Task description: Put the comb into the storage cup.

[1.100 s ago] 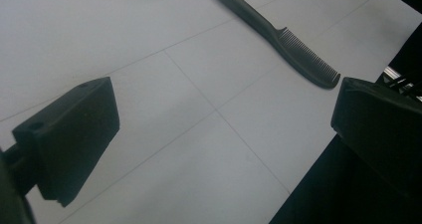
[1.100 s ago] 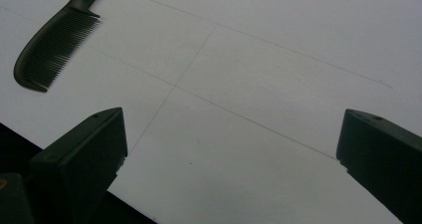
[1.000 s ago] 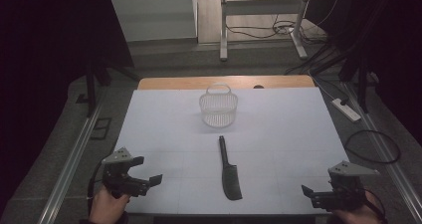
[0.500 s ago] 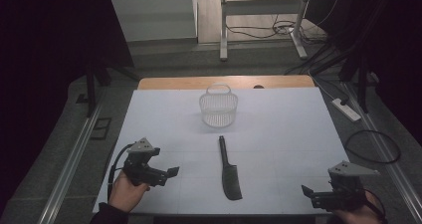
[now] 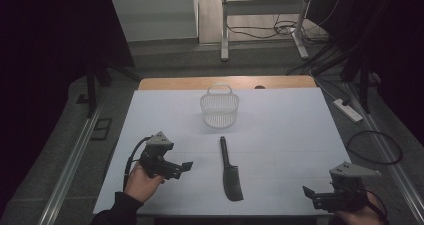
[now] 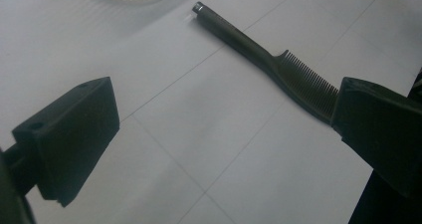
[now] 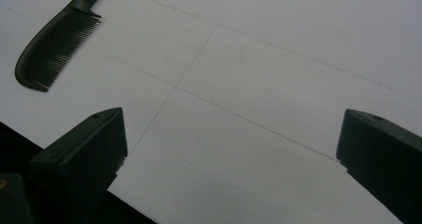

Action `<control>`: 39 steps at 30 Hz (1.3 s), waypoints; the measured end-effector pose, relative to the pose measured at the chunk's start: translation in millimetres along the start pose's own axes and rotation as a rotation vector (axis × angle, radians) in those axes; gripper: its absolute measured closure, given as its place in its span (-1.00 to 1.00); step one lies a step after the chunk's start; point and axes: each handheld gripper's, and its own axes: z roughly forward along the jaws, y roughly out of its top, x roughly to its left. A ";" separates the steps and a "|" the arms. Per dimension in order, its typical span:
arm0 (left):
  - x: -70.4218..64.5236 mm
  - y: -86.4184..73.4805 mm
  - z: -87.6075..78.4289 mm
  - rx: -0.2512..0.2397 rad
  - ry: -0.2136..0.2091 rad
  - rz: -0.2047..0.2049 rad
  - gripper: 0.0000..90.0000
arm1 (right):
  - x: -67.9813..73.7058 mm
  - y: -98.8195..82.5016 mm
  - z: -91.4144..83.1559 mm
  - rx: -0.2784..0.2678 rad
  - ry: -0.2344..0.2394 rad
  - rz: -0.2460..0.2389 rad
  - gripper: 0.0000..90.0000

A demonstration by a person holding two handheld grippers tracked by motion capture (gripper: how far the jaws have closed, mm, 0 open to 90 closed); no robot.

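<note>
A white table point(image 5: 280, 135) takes up the middle of the high view, with a strip of bare wood along its far edge and dark floor on both sides. Most of its surface is bare — wide open stretches lie left and right of centre and along the near edge.

A white mesh basket point(image 5: 219, 107) with a hoop handle stands upright toward the far side, well apart from both grippers.

The left gripper point(image 5: 184, 166), held in a hand point(image 5: 141, 181) over the near-left part of the table, has its jaws spread wide with nothing between them, aimed toward the comb. The right gripper point(image 5: 309, 192) sits at the near-right corner close to the edge, jaws likewise wide apart and empty.

A dark comb point(image 5: 230, 171) lies flat near the centre, between the two grippers — its long axis runs near to far, handle toward the basket, toothed end toward the near edge.
</note>
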 end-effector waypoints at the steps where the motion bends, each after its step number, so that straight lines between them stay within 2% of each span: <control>1: -0.4 2.9 3.0 0.003 -0.004 0.003 -1.00 | 0.0 0.0 0.0 0.000 0.000 0.000 -1.00; 5: -2.4 14.6 14.2 0.039 -0.028 0.009 -1.00 | 0.1 0.0 0.1 0.001 0.000 -0.001 -1.00; 9: -4.2 22.4 22.9 0.056 -0.024 0.035 -1.00 | -0.1 0.0 0.1 0.001 0.002 -0.001 -1.00; 24: -8.3 46.2 47.8 0.090 -0.034 0.072 -1.00 | 0.0 0.2 0.9 0.007 0.004 -0.004 -1.00; 27: -9.9 51.4 53.4 0.104 -0.023 0.085 -1.00 | 0.2 0.3 1.2 0.010 0.006 -0.007 -1.00; 33: -9.1 61.8 65.1 0.112 -0.039 0.071 -1.00 | -0.1 0.2 1.1 0.009 0.007 -0.005 -1.00; 39: -10.4 71.5 77.0 0.127 -0.060 0.082 -1.00 | 0.0 0.3 1.3 0.011 0.008 -0.007 -1.00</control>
